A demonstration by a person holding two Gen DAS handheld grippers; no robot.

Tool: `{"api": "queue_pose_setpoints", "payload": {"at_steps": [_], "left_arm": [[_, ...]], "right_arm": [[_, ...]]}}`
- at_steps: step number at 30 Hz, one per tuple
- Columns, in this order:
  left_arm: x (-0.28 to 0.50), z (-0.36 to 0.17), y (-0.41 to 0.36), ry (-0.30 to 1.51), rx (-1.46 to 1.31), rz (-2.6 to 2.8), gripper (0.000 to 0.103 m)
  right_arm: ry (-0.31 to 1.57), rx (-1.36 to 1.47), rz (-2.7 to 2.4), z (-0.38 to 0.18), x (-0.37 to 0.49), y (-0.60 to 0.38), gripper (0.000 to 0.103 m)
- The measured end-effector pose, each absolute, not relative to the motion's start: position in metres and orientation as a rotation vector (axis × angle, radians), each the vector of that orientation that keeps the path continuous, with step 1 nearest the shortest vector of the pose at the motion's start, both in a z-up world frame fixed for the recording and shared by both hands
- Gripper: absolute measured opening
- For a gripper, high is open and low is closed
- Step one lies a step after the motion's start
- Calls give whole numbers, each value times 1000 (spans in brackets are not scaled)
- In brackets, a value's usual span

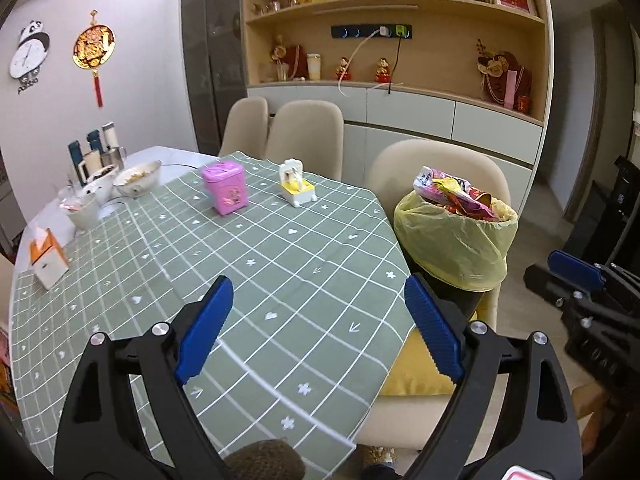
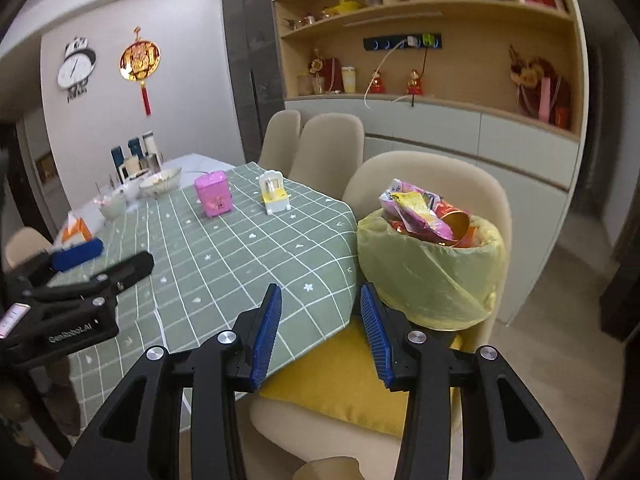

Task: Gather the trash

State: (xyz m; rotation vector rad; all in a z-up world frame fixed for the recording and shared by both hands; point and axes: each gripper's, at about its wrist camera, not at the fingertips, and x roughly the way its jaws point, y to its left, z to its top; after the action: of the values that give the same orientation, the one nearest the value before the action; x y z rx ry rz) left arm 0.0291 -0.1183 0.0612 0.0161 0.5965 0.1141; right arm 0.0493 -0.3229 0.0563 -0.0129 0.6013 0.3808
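Both grippers are hanging empty over the near edge of the table: the left gripper is standing wide open above the green checked tablecloth, and the right gripper is parted more narrowly with nothing between its blue pads, hovering over the yellow cushion of the nearest chair. The trash itself is already sitting in the bin, a yellow-lined can standing on that chair just beside the table's edge, with snack wrappers heaping above its rim. No loose wrapper is showing on the cloth; only a pink toy bin, a small white-and-yellow toy, a tissue box and some bowls at the far end are resting there. So the job looks close to finished, and I would judge the sensible thing now is scanning the table before reaching. If more is going in, pressing it down gently matters, since the heap is sitting high and the bin's footing on a soft cushion looks easy to upset.
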Motion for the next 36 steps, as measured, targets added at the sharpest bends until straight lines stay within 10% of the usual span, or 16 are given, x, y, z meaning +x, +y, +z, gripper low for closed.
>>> {"api": "queue_pose_setpoints", "payload": {"at_steps": [36], "left_arm": [[-6,72,-114,561,-8,109,83]], "right_arm": [[588,13,328,69,20,-324,39]]}}
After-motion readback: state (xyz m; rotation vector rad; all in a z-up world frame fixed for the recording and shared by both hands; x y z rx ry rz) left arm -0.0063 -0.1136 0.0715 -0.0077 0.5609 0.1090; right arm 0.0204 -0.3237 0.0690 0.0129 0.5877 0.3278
